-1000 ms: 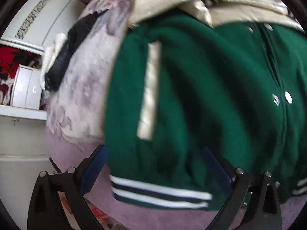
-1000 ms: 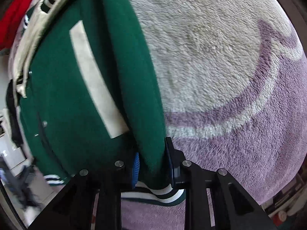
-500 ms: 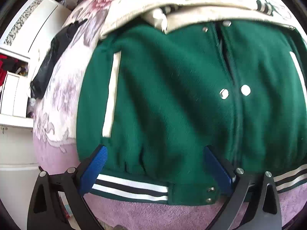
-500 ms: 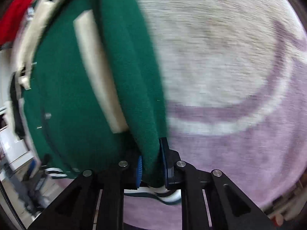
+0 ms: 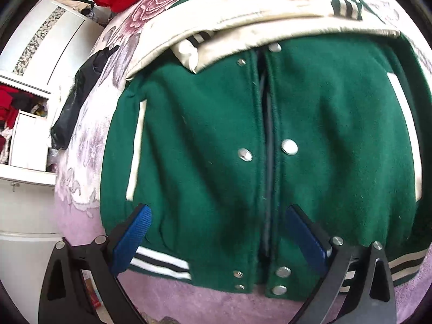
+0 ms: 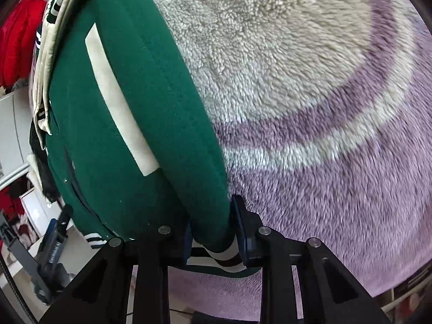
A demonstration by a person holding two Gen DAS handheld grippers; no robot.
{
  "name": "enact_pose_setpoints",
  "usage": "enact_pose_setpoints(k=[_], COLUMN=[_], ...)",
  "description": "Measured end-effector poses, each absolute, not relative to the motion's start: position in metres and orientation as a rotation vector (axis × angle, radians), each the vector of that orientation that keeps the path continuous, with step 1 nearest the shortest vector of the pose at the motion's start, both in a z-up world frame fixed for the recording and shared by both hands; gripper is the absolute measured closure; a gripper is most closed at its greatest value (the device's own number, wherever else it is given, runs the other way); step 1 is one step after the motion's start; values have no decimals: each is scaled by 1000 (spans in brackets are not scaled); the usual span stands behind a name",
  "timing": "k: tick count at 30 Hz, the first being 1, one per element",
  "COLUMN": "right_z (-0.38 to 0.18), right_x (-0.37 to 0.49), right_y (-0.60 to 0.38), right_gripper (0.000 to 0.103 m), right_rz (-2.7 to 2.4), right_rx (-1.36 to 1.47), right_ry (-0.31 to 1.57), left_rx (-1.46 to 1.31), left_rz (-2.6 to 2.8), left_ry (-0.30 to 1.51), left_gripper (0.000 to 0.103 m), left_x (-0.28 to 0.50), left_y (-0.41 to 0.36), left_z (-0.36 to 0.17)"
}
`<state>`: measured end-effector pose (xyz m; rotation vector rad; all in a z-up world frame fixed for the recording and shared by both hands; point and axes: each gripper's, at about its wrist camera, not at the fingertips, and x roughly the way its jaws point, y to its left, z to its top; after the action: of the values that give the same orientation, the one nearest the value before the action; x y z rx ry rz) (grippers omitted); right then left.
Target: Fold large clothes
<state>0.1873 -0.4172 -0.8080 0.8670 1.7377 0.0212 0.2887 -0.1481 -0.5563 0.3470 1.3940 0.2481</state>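
Pinching the jacket (image 6: 172,140) side edge, right gripper (image 6: 213,237) jaws closing; left gripper (image 5: 218,232) jaws wide.

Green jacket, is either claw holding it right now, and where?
Right claw grips the green jacket at its side edge near the striped hem; left claw stands open.

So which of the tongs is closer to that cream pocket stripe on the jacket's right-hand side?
The right tongs. They are clamped on the jacket's edge just below that stripe. The left tongs stand open over the hem's middle, the stripe well off to their right.
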Motion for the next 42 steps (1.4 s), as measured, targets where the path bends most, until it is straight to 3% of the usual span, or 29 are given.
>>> enact_pose_setpoints(k=[3,4,5,6,10,12,21,27,33,34,35,36,37,38,42], right_z=[-795,-781,-771,-760,-720,-711,-724,-733,-728,-724,-715,-716,-718,-720,-719], right_x=[198,198,197,194,185,197,209,257,312,326,337,350,362,374,421], right_y=[-438,-451,-457,-468,-522,-553,-694,-707,-684,-676,-657,-648,-641,-635,-618], right_gripper=[66,60,46,41,40,30,29,29,29,29,29,29,29,29,29], right_rz=[126,146,152,153,107,80,-145,-146,-80,-66,-54,-41,-17,17,140], right_rx=[869,782,710,595,216,196,444,455,437,436,439,442,450,471,504], right_ry=[1773,1781,1775,1763,1717,1707,1706,1701,1686,1686,1684,1681,1677,1670,1627], left_rx=[408,420,429,447,599,668,789,843,806,804,787,766,735,725,691], left_rz=[303,317,326,334,326,296,229,245,325,326,323,311,298,294,362], left_ry=[1405,1409,1408,1402,1359,1332,1301,1315,1318,1319,1317,1319,1324,1319,1267], left_gripper=[0,0,0,0,0,0,0,0,1,9,31,45,70,82,85], left_x=[278,274,273,270,254,245,207,223,264,267,271,272,276,277,289], left_y=[-172,-181,-188,-199,-265,-296,-408,-420,-369,-366,-360,-358,-352,-351,-334], left_z=[-560,-559,-558,-556,-552,-552,-590,-619,-614,-612,-608,-604,-598,-595,-571])
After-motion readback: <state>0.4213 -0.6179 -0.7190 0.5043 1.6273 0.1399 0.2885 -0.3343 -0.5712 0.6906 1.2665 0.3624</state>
